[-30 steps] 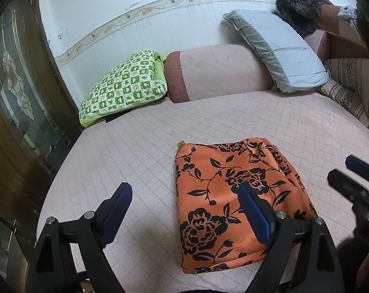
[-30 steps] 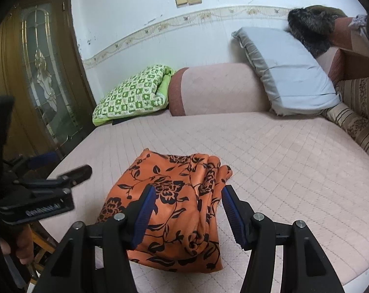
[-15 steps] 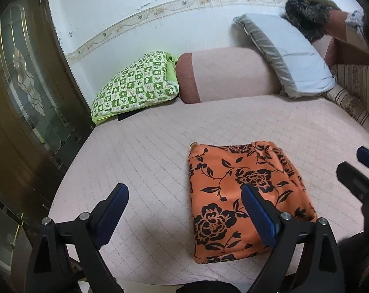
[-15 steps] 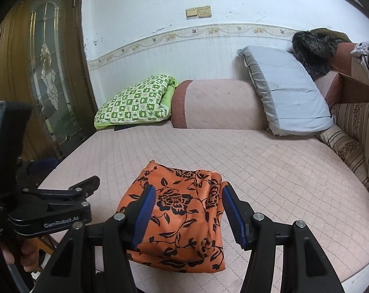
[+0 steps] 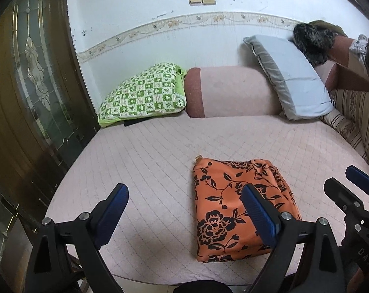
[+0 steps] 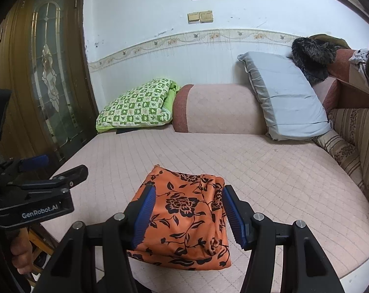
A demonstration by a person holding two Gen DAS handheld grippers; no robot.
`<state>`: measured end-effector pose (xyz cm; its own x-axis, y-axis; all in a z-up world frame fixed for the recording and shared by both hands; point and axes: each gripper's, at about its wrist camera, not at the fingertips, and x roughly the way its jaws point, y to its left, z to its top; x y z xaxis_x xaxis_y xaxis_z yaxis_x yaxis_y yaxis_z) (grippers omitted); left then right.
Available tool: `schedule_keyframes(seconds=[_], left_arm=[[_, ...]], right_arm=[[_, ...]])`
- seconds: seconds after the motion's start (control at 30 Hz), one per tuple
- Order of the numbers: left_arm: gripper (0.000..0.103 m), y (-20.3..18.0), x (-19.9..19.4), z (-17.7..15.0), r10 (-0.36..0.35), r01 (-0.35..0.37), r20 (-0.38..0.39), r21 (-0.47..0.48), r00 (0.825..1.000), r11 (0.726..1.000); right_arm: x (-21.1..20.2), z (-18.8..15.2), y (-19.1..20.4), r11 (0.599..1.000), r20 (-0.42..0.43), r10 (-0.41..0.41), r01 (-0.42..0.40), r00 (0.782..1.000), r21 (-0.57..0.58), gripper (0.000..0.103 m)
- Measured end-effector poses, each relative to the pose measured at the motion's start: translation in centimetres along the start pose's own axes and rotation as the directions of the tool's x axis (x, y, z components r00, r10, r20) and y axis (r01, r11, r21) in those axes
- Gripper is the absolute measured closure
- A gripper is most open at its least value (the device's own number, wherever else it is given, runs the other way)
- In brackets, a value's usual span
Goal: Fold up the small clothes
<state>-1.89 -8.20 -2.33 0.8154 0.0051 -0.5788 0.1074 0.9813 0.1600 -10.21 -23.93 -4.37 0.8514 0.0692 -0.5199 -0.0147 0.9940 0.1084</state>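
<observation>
While the folded orange black-flowered cloth [image 5: 240, 210] lies on the pink quilted bed [image 5: 160, 161], left gripper [image 5: 184, 207] at 9 o'clock and right gripper [image 6: 188, 210] at 6 o'clock gape empty.

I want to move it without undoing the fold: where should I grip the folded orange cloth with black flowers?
Grip the folded orange floral cloth at its thick near edge, coming from the bed's front: that edge overhangs nothing, lies closest, and pinches all layers together.

Lighting's pretty soft and even in both wrist views, kinda cool-toned, no hard shadows on the bed [image 5: 160, 161]. The white wall [image 6: 145, 19] looks bright but not blown out. Heavy fisheye bending with black corners (the door [image 5: 25, 92] goes dim and curved). Mostly sharp, no real motion blur.
</observation>
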Motion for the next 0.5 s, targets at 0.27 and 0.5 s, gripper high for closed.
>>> schedule_keyframes(seconds=[0.27,0.5], left_arm=[[0.009,0.8,-1.9,0.5,-0.016,0.016,0.039,0.005,0.999,1.000],[0.009,1.7,-3.2,1.2,-0.016,0.017,0.062,-0.011,0.998,1.000]], right_arm=[[-2.1,1.2,1.9,1.000,0.036,0.000,0.001,0.999,-0.028,0.043],[-3.6,2.3,3.6,0.999,0.062,0.011,-0.007,0.998,-0.052,0.043]])
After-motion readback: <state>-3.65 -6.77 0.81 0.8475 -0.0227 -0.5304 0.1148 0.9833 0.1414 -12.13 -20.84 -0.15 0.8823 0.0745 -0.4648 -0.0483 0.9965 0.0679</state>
